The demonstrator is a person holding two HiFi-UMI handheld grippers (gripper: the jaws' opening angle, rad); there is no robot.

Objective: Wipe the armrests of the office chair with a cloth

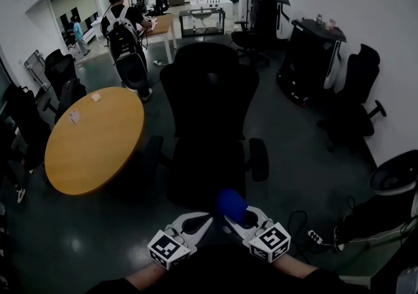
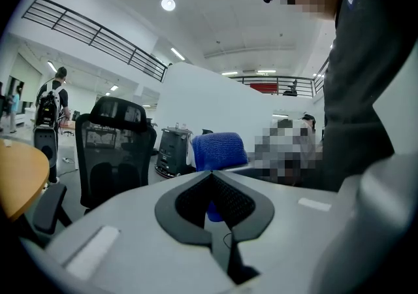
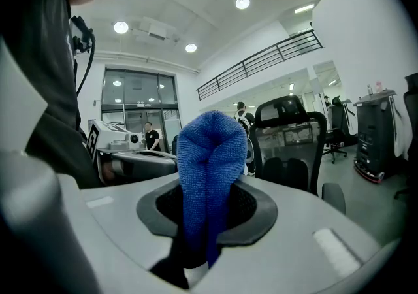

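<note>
The black office chair [image 1: 209,103] stands just ahead of me, its left armrest [image 1: 153,152] and right armrest [image 1: 258,159] both bare. My right gripper [image 1: 230,219] is shut on a folded blue cloth [image 1: 230,204], held low in front of the seat and short of either armrest. In the right gripper view the blue cloth [image 3: 208,175] sticks up out of the jaws, with the chair [image 3: 290,149] beyond it. My left gripper [image 1: 208,218] hangs close beside the right one, shut with nothing in it. The left gripper view shows the chair [image 2: 114,149] and the cloth [image 2: 219,150] behind the closed jaws.
A round wooden table [image 1: 95,139] stands close to the chair's left. More black chairs [image 1: 356,90] and a black cabinet [image 1: 310,57] line the right wall. A power strip with cables [image 1: 317,237] lies on the floor at right. A person with a backpack [image 1: 124,31] stands farther back.
</note>
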